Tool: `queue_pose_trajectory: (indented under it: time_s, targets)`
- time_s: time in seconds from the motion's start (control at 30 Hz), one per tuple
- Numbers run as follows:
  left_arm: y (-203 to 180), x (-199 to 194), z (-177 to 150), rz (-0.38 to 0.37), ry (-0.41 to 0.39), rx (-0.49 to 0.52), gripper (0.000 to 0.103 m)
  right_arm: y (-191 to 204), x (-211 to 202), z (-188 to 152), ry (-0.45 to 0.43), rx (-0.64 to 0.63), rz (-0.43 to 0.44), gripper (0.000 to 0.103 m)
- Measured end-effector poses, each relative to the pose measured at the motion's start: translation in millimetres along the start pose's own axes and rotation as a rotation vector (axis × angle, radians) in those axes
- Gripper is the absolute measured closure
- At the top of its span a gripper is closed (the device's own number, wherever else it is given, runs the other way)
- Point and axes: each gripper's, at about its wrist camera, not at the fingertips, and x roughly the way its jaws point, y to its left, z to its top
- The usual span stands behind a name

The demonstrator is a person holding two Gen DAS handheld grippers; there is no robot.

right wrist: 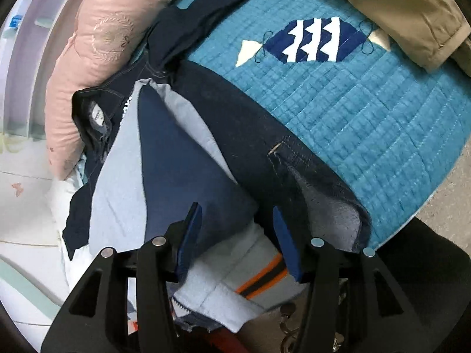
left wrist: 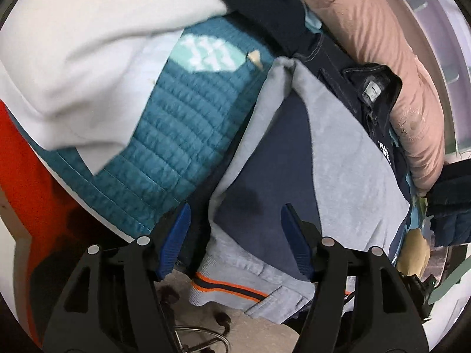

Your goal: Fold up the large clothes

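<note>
Both the left gripper (left wrist: 234,235) and right gripper (right wrist: 237,236) gape empty above the grey-and-navy sweatshirt (left wrist: 265,153) on the teal quilt (right wrist: 368,111), seemingly releasing a fold.

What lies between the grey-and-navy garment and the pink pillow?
A dark denim garment with a white label lies between the grey-and-navy garment and the pink pillow. It shows in both wrist views, most clearly in the left one.
</note>
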Motion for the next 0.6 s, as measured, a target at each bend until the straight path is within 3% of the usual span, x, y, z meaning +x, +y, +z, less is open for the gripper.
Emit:
queue_pose_trajectory:
  time_s: [0.1, 0.23, 0.27, 0.3, 0.33, 0.43, 0.6]
  targets:
    - [1, 3, 1, -0.013, -0.005, -0.014, 0.039, 4, 5, 3, -0.012, -0.006, 0.034, 0.058]
    - [-3, 10, 6, -0.007, 0.004, 0.011, 0.040, 11, 5, 3, -0.032, -0.060, 0.037, 0.090]
    - [-3, 10, 4, 0.001, 0.012, 0.016, 0.042, 13, 2, 2, -0.046, -0.078, 0.034, 0.093]
    - [-3, 12, 4, 0.010, 0.018, 0.017, 0.047, 16, -1, 1, -0.059, -0.092, 0.040, 0.093]
    - [-4, 16, 5, 0.008, 0.032, 0.017, 0.061, 19, -2, 1, -0.069, -0.102, 0.040, 0.094]
    - [-9, 16, 2, 0.042, 0.031, 0.058, 0.086, 25, -9, -1, -0.091, -0.138, 0.046, 0.095]
    - [-14, 5, 2, 0.048, 0.025, 0.078, 0.090, 28, -15, -2, -0.088, -0.160, 0.065, 0.095]
